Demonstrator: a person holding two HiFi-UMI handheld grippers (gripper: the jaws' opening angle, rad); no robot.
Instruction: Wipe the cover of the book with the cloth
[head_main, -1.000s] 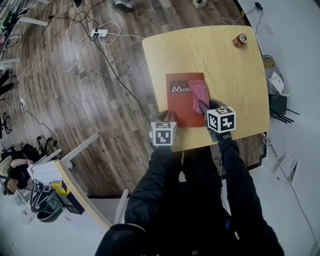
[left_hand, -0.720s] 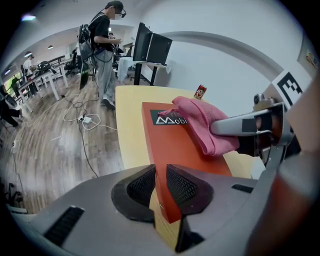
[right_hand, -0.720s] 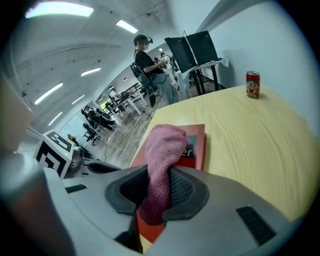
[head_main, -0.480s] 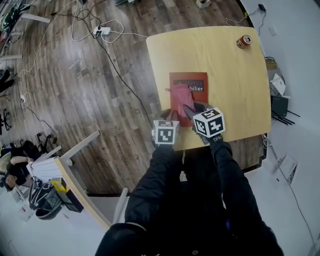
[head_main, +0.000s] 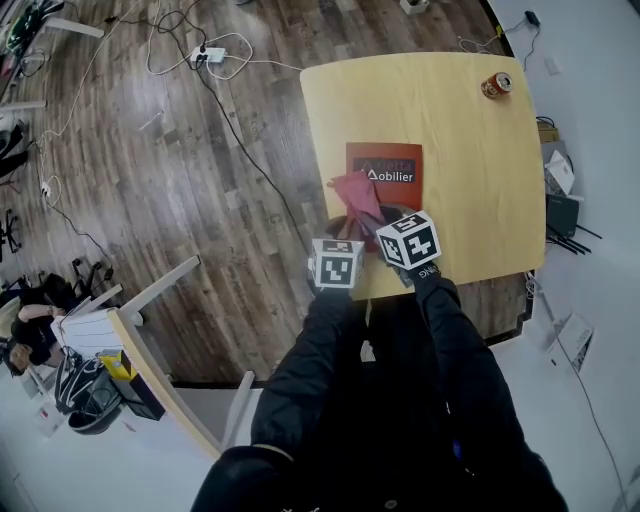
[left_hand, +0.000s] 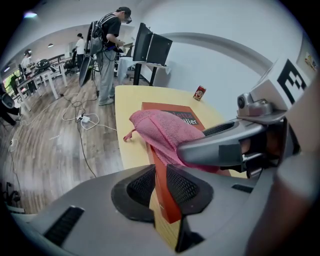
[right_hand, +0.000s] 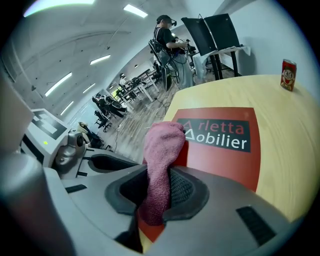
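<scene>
A red book (head_main: 390, 172) with white lettering lies flat near the front of the yellow table (head_main: 450, 110). My left gripper (head_main: 340, 232) is shut on the book's near left edge (left_hand: 161, 192), the cover pinched between its pads. My right gripper (head_main: 378, 222) is shut on a pink cloth (right_hand: 159, 165), which drapes over the book's left side (head_main: 355, 190). In the left gripper view the cloth (left_hand: 160, 131) lies bunched on the cover, with the right gripper's finger (left_hand: 220, 145) across it.
A red drink can (head_main: 496, 84) stands at the table's far right corner. Cables and a power strip (head_main: 208, 54) lie on the wooden floor to the left. A person (right_hand: 167, 37) stands by monitors beyond the table. A white desk (head_main: 150, 300) stands near left.
My right gripper has dragged the cloth leftward across the cover, from the book's right side to its left edge, uncovering the lettering. The left gripper has stayed on the book's near edge.
</scene>
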